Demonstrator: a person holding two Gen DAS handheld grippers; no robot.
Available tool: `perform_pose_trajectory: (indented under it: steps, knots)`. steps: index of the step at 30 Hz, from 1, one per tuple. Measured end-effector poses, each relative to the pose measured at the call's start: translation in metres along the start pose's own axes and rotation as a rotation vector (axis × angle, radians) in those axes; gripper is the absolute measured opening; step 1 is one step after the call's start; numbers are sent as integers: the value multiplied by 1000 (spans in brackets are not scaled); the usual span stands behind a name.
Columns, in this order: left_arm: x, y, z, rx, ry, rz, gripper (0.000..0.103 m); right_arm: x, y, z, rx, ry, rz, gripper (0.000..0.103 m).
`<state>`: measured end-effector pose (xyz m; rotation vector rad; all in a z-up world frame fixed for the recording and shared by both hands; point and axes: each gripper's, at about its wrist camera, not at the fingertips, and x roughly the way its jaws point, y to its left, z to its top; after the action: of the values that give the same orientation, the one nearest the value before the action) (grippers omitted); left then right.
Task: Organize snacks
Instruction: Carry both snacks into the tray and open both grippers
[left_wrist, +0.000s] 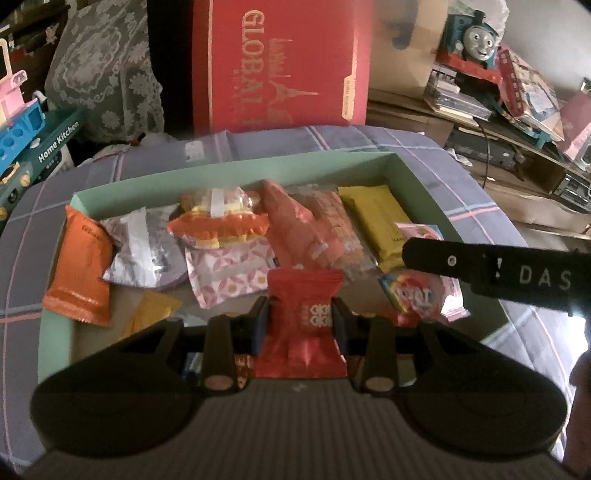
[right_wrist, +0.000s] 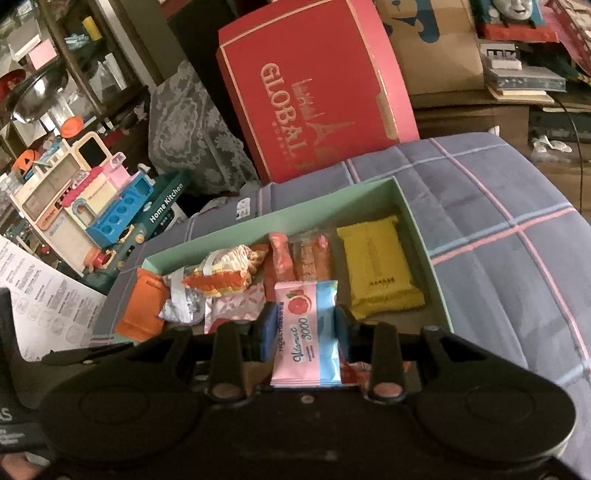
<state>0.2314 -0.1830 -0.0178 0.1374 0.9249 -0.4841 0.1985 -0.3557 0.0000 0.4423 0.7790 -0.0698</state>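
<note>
A pale green box (left_wrist: 236, 164) (right_wrist: 332, 194) lies on a checked purple cloth and holds several snack packets. My left gripper (left_wrist: 301, 317) is shut on a red wrapped candy (left_wrist: 303, 325) above the box's near edge. My right gripper (right_wrist: 304, 325) is shut on a pink-and-blue Vitamin C sachet (right_wrist: 306, 332) over the box's near right part. Inside lie a yellow packet (left_wrist: 373, 221) (right_wrist: 376, 273), an orange packet (left_wrist: 83, 266) (right_wrist: 142, 308), a silver packet (left_wrist: 144, 251) and a pink patterned packet (left_wrist: 225, 273). The right gripper's body (left_wrist: 498, 273) shows in the left wrist view.
A red "Global" gift box (left_wrist: 280, 62) (right_wrist: 317, 88) stands behind the green box. A toy kitchen set (right_wrist: 85, 210) sits at the left, with a lace-covered object (left_wrist: 107, 70) beside it. A toy train (left_wrist: 476, 33) and stacked books are at the right. A printed sheet (right_wrist: 44, 306) lies at the left.
</note>
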Motion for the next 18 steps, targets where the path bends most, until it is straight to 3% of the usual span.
perform_pose_trajectory:
  steps: [1, 2, 3, 5, 8, 11, 18]
  knots:
    - [3, 0, 2, -3, -1, 7, 36, 1, 1, 1, -1, -2, 3, 35]
    - [4, 0, 3, -4, -4, 19, 43, 2, 2, 2, 1, -5, 5, 41]
    - [6, -1, 4, -6, -1, 36, 65, 1, 3, 3, 5, -9, 5, 48]
    - [5, -1, 3, -9, -17, 71, 83, -3, 4, 4, 14, -33, -2, 84]
    - [0, -1, -1, 12, -31, 96, 92, -14, 6, 1, 3, -75, -13, 100]
    - [-5, 0, -4, 13, -30, 108, 102, -19, 4, 0, 10, -69, -19, 103]
    - [-24, -2, -20, 25, -17, 92, 103, -34, 1, -12, 18, -36, -28, 103]
